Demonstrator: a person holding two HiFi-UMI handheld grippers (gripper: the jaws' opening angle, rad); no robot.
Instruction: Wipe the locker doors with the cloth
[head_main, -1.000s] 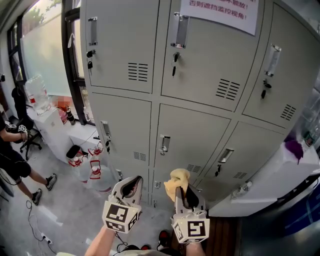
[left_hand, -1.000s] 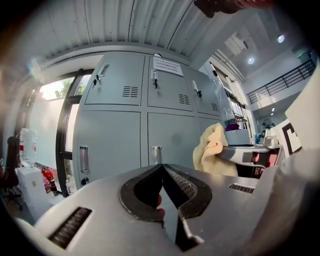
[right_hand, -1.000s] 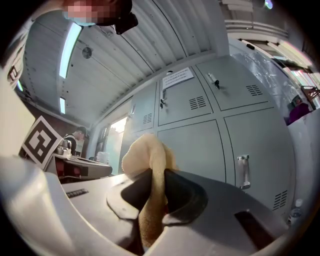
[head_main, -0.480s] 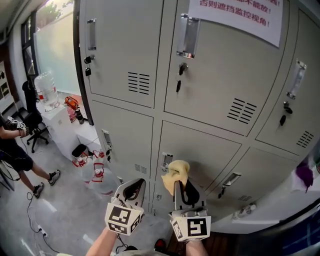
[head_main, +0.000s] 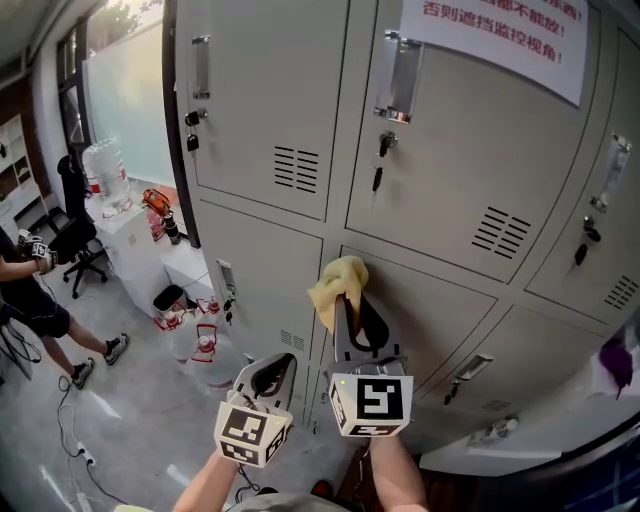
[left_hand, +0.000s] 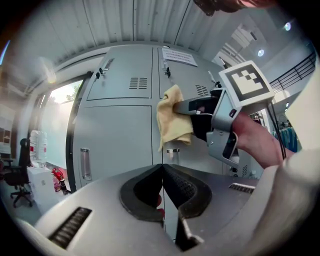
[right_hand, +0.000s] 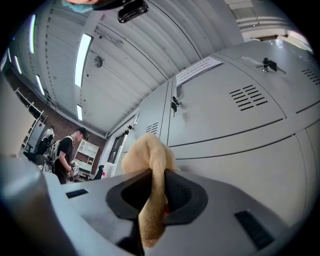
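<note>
Right gripper (head_main: 348, 308): I am clamping its jaws on the crumpled yellow fabric cloth (head_main: 337, 282), which is bunching out past the tips at 12 o'clock, its long axis running along the jaws. The grey sheet-metal locker doors (head_main: 440, 180) are standing straight ahead of the cloth; contact with the panel I cannot tell. Left gripper (head_main: 265, 378): I am holding it at 8 o'clock of the right, farther from the doors, jaws pressed together on nothing. I am judging the right arm nearer for the wipe
</note>
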